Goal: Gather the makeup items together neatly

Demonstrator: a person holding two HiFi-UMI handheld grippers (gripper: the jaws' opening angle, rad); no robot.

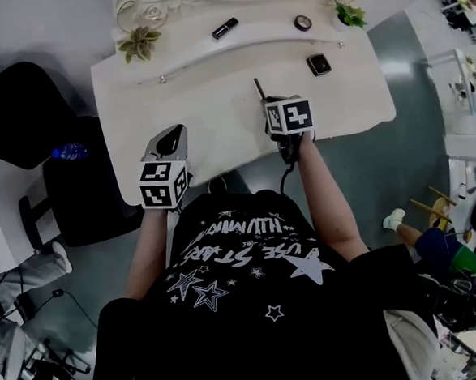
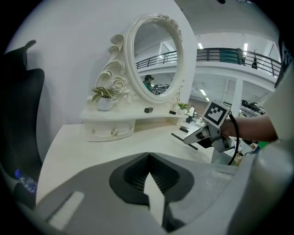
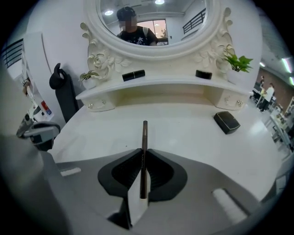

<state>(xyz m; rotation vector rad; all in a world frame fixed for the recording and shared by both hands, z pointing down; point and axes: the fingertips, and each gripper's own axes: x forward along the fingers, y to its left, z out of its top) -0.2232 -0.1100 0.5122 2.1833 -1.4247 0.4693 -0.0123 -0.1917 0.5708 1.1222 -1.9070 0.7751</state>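
R claw (image 3: pixel 144 155) is shut tight on a thin brown pencil (image 3: pixel 144 134). The pencil runs lengthwise btw the pads, and its front part sticks out past the tips toward the oval mirror (image 3: pixel 151 27). In head view the R claw (image 1: pixel 268 103) is over the mid-right of the white table (image 1: pixel 208 106), w/ the pencil (image 1: pixel 258 87) poking ahead toward the shelf (image 1: pixel 260 36). Can't tell if the pencil tip touches the tabletop.

L claw (image 2: pixel 148 157) is closed, pads together, nothing in it. In head view the L claw (image 1: pixel 172 139) sits at the table's front edge on the left side, well apart from the R claw.

Other makeup:
- A black tube (image 1: pixel 225 28) lies on the raised shelf, about mid-shelf.
- A round case (image 1: pixel 303 23) is on the shelf's right part.
- A square black case (image 1: pixel 319 64) lies flat on the tabletop below the round one, right of the pencil, near it but not touching.

All 3 are apart from each other. R gripper view shows the same: tube (image 3: pixel 133 75) and small dark case (image 3: pixel 203 74) up on the shelf, square case (image 3: pixel 226 122) on the tabletop at right.

There is a small plant at each shelf end, left plant (image 1: pixel 138 43) and right plant (image 1: pixel 349 15).
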